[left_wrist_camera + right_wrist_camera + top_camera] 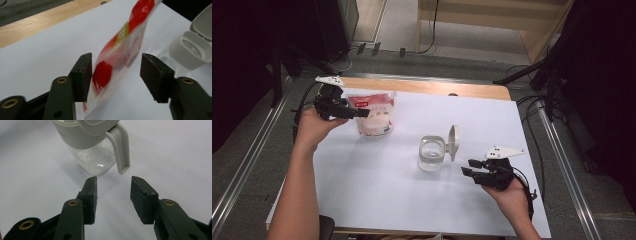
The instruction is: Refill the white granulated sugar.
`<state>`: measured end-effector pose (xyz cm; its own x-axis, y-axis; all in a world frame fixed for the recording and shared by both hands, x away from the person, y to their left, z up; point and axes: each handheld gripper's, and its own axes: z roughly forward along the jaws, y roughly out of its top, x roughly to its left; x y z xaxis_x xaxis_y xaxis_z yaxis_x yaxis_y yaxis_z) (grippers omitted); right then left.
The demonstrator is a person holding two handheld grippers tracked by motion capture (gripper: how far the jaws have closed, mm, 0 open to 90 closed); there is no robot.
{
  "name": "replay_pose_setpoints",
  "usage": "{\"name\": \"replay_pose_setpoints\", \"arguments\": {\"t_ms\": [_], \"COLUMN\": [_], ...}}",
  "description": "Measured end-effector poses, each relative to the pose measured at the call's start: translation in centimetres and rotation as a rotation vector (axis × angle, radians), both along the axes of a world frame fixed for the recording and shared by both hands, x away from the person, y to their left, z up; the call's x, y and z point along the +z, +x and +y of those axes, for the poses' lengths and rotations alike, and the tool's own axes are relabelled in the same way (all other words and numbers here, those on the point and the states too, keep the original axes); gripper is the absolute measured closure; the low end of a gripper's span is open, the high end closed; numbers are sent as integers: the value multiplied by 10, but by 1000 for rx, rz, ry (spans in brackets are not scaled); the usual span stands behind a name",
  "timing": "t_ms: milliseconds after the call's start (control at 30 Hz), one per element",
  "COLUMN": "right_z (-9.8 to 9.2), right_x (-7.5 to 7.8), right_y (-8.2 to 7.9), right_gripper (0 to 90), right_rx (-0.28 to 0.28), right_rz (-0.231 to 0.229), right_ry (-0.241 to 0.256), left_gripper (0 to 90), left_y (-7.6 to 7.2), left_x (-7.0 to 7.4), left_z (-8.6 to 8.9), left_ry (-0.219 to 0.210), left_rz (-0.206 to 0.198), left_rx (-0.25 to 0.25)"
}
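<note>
A red and white pouch (374, 114) stands upright at the back left of the white table sheet. My left gripper (358, 113) is open with its jaws either side of the pouch's top edge. In the left gripper view the pouch (117, 52) leans between the two pads, close against the left pad (83, 75) and apart from the right one. A clear jar (432, 152) with a grey rim and a flipped-open lid (453, 141) stands mid-table. My right gripper (469, 167) is open just right of it, nothing between its jaws. The jar (93, 150) sits ahead of that gripper (113, 200).
The white sheet (377, 185) covers most of the wooden table (427, 87). Metal rails (562, 165) run along both sides. Cables and dark stands are on the floor behind the table.
</note>
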<state>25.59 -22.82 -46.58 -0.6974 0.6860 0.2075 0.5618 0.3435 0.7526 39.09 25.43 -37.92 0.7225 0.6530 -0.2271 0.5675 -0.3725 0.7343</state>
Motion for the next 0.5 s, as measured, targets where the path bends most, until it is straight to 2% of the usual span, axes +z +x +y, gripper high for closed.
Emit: {"name": "replay_pose_setpoints", "arguments": {"t_ms": [100,200,267,333,500], "right_z": [2,6,11,17,27], "right_x": [1,1,2,4,8], "right_y": [-3,-5,-7,-10,-15], "right_gripper": [566,563,563,563,569], "right_rx": [6,27,48,80,122], "right_rz": [-10,-7,-7,-25,-41], "right_ry": [7,18,29,34,33], "left_gripper": [531,600,664,737,807], "left_y": [2,3,4,5,4], "left_x": [0,-1,-3,-3,-3], "left_z": [0,-2,-4,-4,-3], "left_ry": [-37,-69,-74,-66,-64], "left_rz": [1,21,52,64,94], "left_rx": [-10,-20,-20,-13,12]}}
